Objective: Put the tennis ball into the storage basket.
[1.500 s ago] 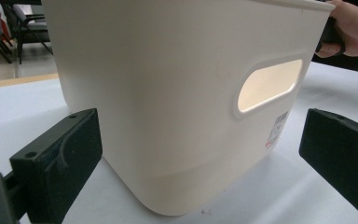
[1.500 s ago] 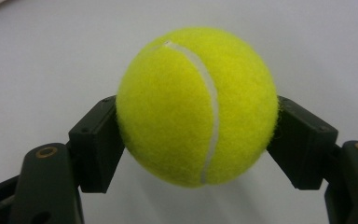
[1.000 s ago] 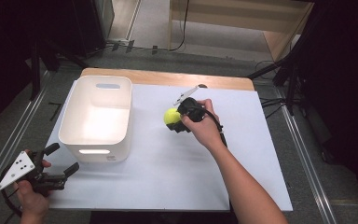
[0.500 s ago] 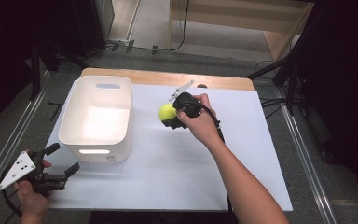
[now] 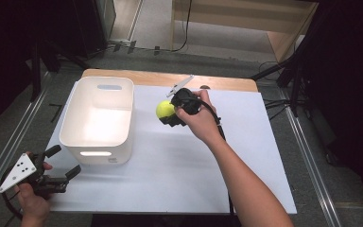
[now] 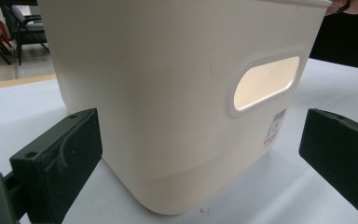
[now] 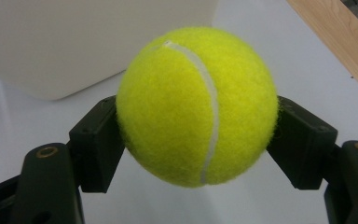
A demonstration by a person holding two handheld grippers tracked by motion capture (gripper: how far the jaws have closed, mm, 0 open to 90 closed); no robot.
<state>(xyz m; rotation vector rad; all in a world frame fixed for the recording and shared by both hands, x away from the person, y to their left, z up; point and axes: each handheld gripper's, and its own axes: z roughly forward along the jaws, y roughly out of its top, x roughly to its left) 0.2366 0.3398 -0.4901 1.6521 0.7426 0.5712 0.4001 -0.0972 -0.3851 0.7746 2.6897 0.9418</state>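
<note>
A yellow-green tennis ball (image 5: 164, 109) (image 7: 196, 105) is clamped between the two black jaws of my right gripper (image 5: 169, 113) (image 7: 196, 135), held above the white table mat just right of the white bin (image 5: 99, 118). The bin's outer wall (image 7: 74, 42) fills the background behind the ball. My left gripper (image 5: 59, 163) (image 6: 200, 154) stands open at the mat's near left corner, its jaws spread wide on either side of the bin's near wall (image 6: 168, 93) with the handle slot (image 6: 265, 83), touching nothing.
The white mat (image 5: 179, 170) covers a wooden table whose far edge (image 5: 146, 75) shows beyond it. Metal rails run along both sides of the table, and cables lie on the floor at the far right.
The right gripper has carried the ball a little left and toward the bin. The left gripper has stayed in place.
</note>
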